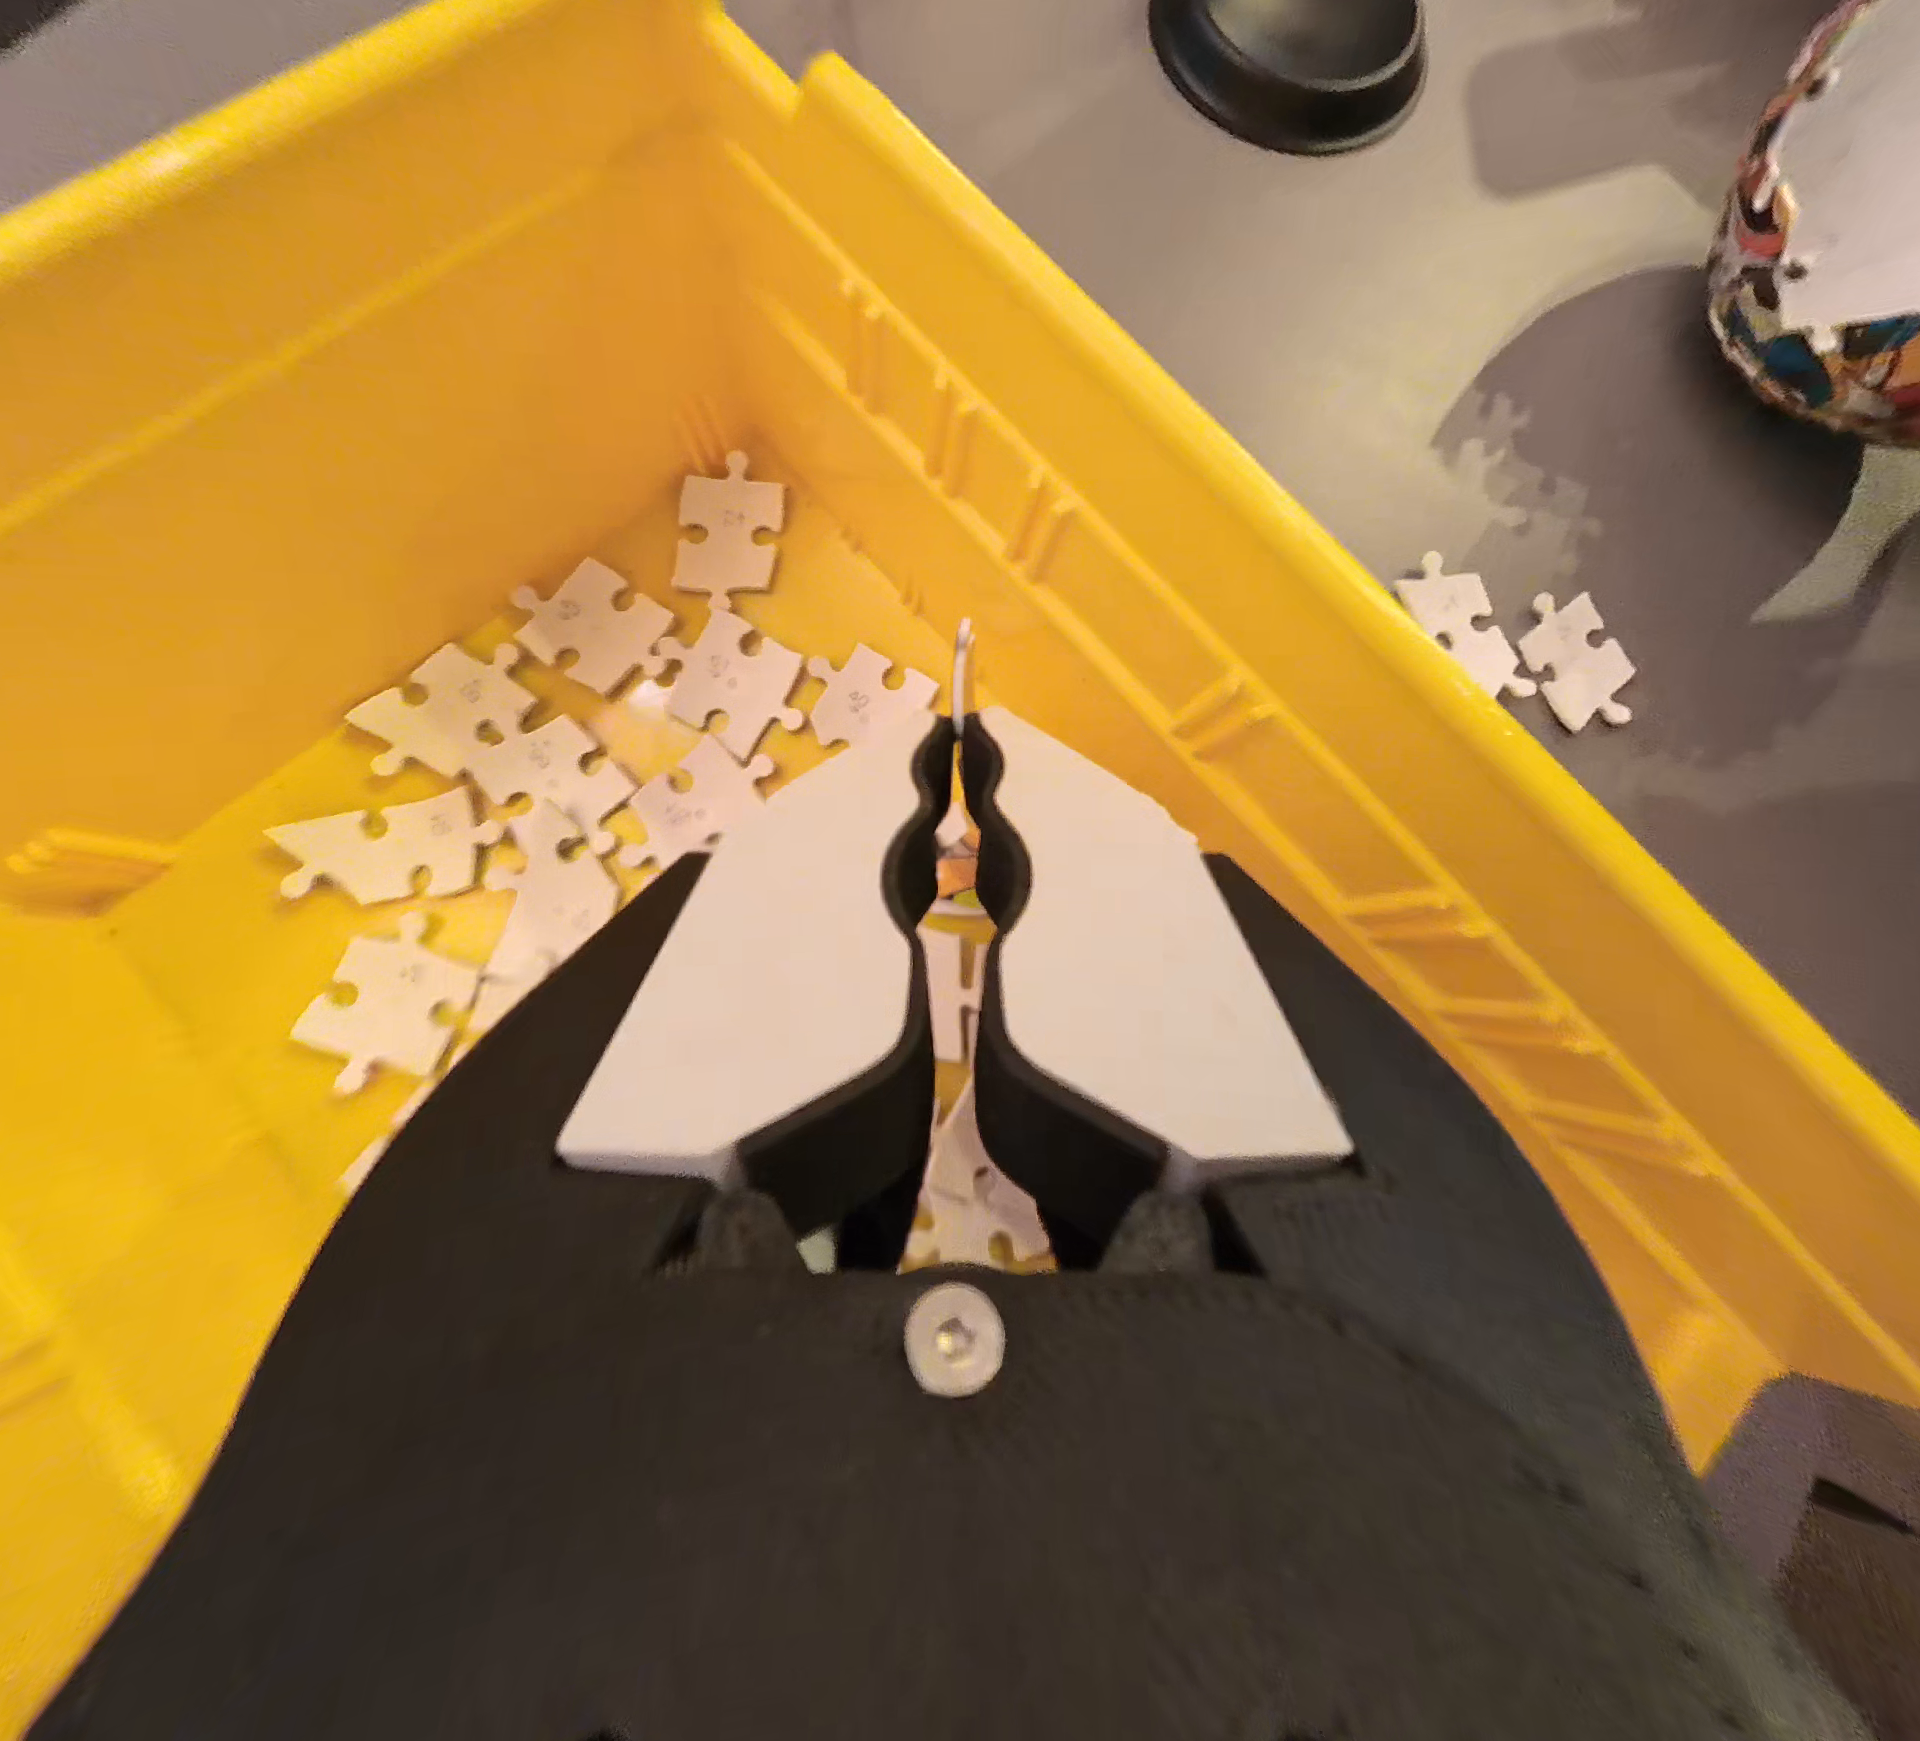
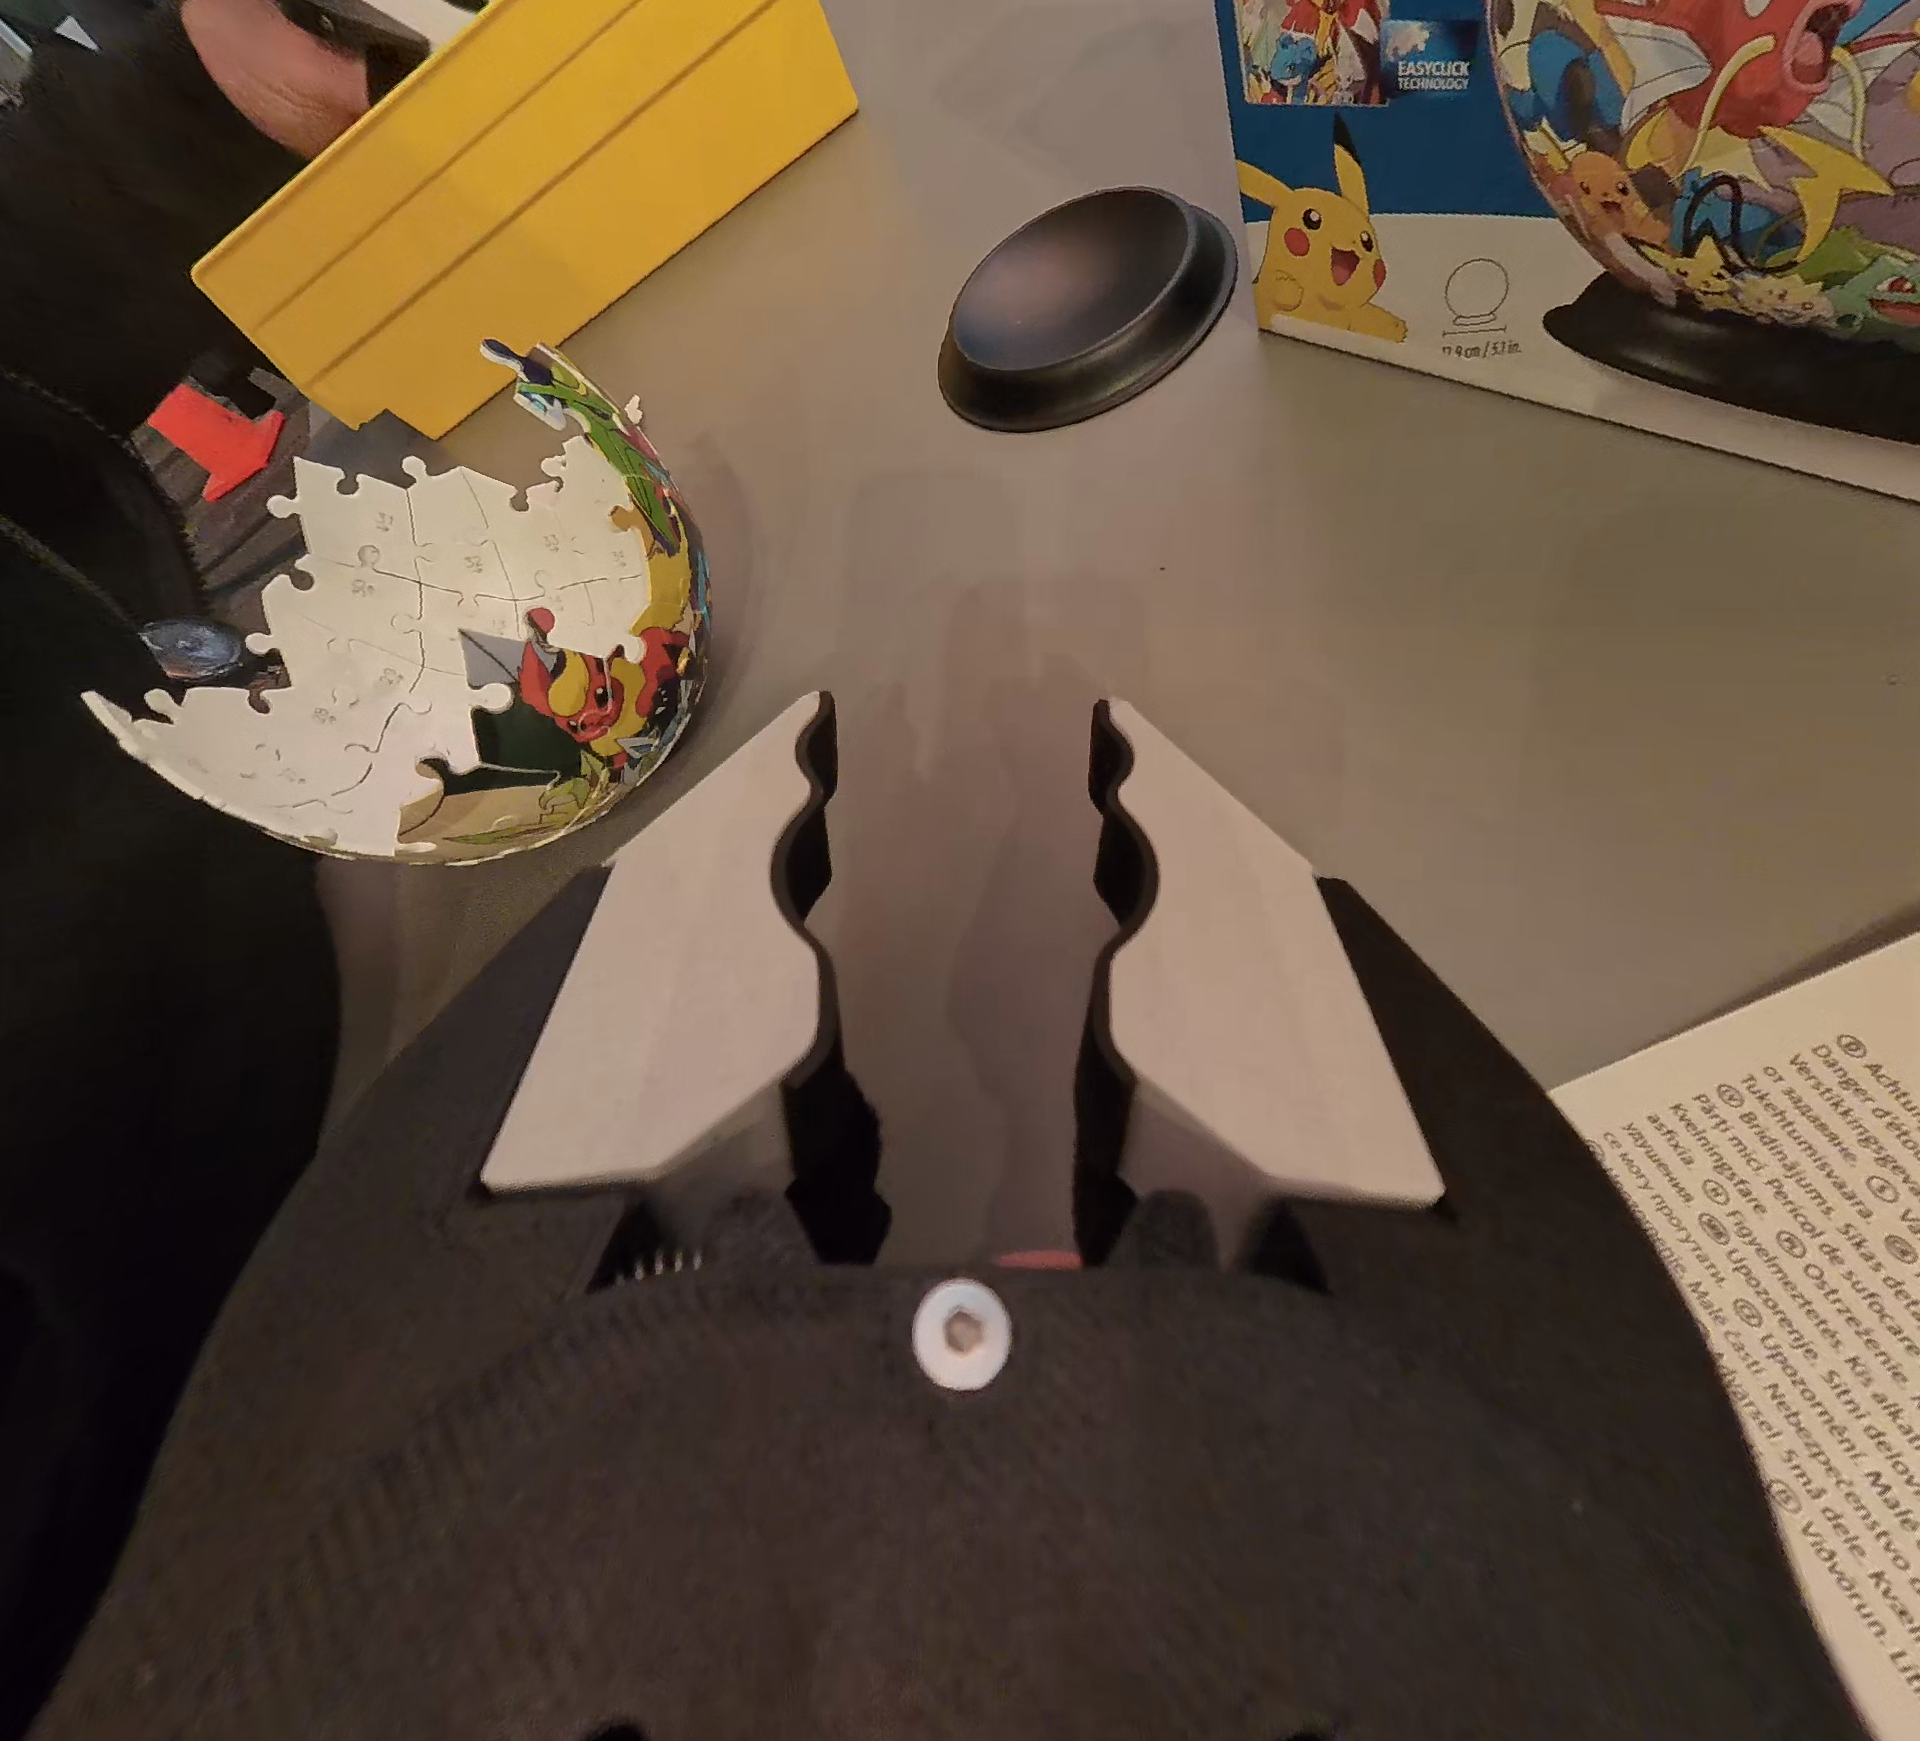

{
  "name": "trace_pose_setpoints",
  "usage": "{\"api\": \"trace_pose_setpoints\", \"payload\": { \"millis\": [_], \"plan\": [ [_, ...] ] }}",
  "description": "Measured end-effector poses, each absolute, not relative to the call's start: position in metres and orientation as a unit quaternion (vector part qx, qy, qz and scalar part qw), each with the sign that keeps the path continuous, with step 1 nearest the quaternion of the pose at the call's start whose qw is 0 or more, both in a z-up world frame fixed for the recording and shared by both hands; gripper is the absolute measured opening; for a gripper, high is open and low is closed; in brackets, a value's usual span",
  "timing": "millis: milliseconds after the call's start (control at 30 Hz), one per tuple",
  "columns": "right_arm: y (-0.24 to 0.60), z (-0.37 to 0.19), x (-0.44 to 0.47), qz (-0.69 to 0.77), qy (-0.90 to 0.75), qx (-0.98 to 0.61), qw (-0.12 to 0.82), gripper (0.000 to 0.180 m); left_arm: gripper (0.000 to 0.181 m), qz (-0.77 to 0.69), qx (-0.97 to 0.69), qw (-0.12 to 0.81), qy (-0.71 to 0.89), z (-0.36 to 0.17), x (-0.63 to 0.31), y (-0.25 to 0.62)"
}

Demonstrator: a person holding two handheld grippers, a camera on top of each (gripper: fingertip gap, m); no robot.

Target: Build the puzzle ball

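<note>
My left gripper (image 1: 961,741) is shut on a thin puzzle piece (image 1: 964,668), held edge-on above the inside of the yellow bin (image 1: 436,257). Several loose white-backed pieces (image 1: 582,756) lie on the bin floor. Two more pieces (image 1: 1512,642) lie on the table right of the bin. The partly built puzzle ball (image 2: 436,642) rests on the grey table, its white inner side and colourful outer side showing; its edge also shows in the left wrist view (image 1: 1808,237). My right gripper (image 2: 961,756) is open and empty, over bare table to the right of the ball.
A black round stand (image 2: 1086,309) sits on the table behind my right gripper and shows in the left wrist view (image 1: 1288,24). The puzzle box (image 2: 1621,91) stands at the back right. A printed leaflet (image 2: 1787,1255) lies at the right. A person's hand (image 2: 260,50) holds the left gripper over the bin (image 2: 540,122).
</note>
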State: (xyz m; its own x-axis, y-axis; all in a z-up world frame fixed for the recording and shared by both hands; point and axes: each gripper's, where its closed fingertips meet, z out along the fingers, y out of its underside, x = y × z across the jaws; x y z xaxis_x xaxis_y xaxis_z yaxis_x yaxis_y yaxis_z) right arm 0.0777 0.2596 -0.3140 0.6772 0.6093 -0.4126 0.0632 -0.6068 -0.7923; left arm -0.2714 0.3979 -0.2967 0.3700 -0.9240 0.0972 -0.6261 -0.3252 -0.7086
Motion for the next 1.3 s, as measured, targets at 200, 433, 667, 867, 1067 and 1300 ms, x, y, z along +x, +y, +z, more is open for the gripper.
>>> {"api": "trace_pose_setpoints", "payload": {
  "millis": [200, 433, 667, 867, 1067, 1300],
  "plan": [
    [0.259, -0.314, 0.078, 0.348, -0.204, -0.826, 0.394, 0.048, 0.002, -0.286, -0.744, 0.383, 0.468, -0.197, -0.266, 0.37],
    [0.259, -0.315, 0.077, 0.345, -0.206, -0.828, 0.392, 0.048, 0.002, -0.315, -0.734, 0.368, 0.476, -0.202, -0.18, 0.272],
    [0.257, -0.314, 0.075, 0.348, -0.212, -0.825, 0.392, 0.048, 0.002, -0.218, -0.79, 0.335, 0.466, -0.284, -0.159, 0.254],
    [0.256, -0.313, 0.075, 0.35, -0.215, -0.822, 0.393, 0.048, 0.015, -0.15, -0.816, 0.328, 0.452, -0.319, -0.166, 0.268],
    [0.256, -0.313, 0.074, 0.353, -0.216, -0.821, 0.393, 0.048, 0.027, -0.153, -0.805, 0.36, 0.446, -0.291, -0.166, 0.267],
    [0.256, -0.312, 0.074, 0.356, -0.218, -0.82, 0.392, 0.048, 0.019, -0.121, -0.745, 0.517, 0.404, -0.165, -0.24, 0.319]
  ]
}}
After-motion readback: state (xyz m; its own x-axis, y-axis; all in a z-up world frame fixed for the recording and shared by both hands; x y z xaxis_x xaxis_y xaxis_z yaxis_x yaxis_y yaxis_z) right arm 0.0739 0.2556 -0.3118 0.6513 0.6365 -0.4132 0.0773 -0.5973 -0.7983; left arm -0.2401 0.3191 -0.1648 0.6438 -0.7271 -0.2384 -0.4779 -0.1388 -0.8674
